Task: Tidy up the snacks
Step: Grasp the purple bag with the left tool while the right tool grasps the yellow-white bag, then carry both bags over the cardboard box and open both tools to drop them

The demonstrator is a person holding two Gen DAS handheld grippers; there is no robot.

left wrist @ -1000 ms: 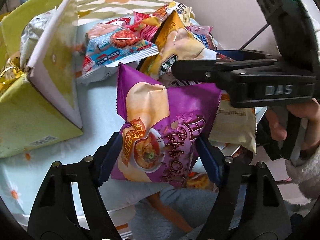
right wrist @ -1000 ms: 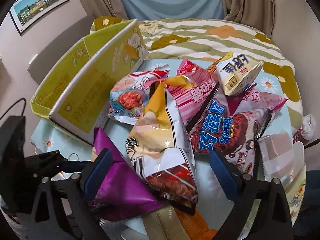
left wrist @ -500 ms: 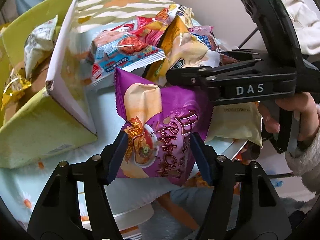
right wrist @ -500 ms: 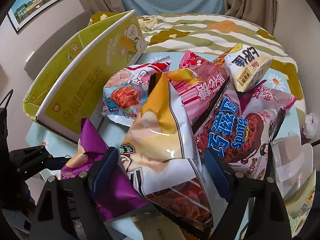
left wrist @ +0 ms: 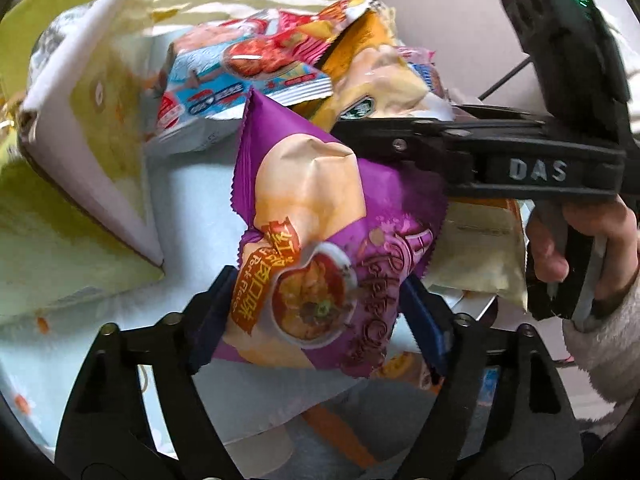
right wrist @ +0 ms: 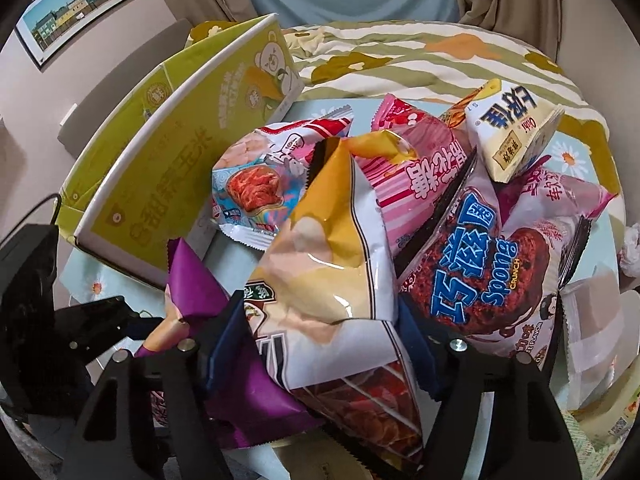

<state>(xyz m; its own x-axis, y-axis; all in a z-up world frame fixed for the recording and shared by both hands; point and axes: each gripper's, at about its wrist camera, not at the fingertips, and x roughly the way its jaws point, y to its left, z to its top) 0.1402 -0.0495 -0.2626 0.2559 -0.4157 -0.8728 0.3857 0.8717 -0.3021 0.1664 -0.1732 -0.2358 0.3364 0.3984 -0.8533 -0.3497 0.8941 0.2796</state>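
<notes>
Two grips are set: the right gripper point(right wrist: 324, 336) has just closed on the yellow chip bag point(right wrist: 336, 248), while the left gripper point(left wrist: 316, 312) holds the purple chip bag point(left wrist: 320, 240) beside the green box point(right wrist: 176, 140), ready for boxing.

Both wrist views tilt steeply down, close over the snack pile. Left view faces purple chip bag point(left wrist: 320, 248), frame centre; right view catches it lower left, yellow-white bag point(right wrist: 332, 264) centre.

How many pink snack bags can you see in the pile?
2: a striped pink bag in the middle, behind the yellow bag, and a pale pink bag at the right, under the white packet. More may be buried.
</notes>
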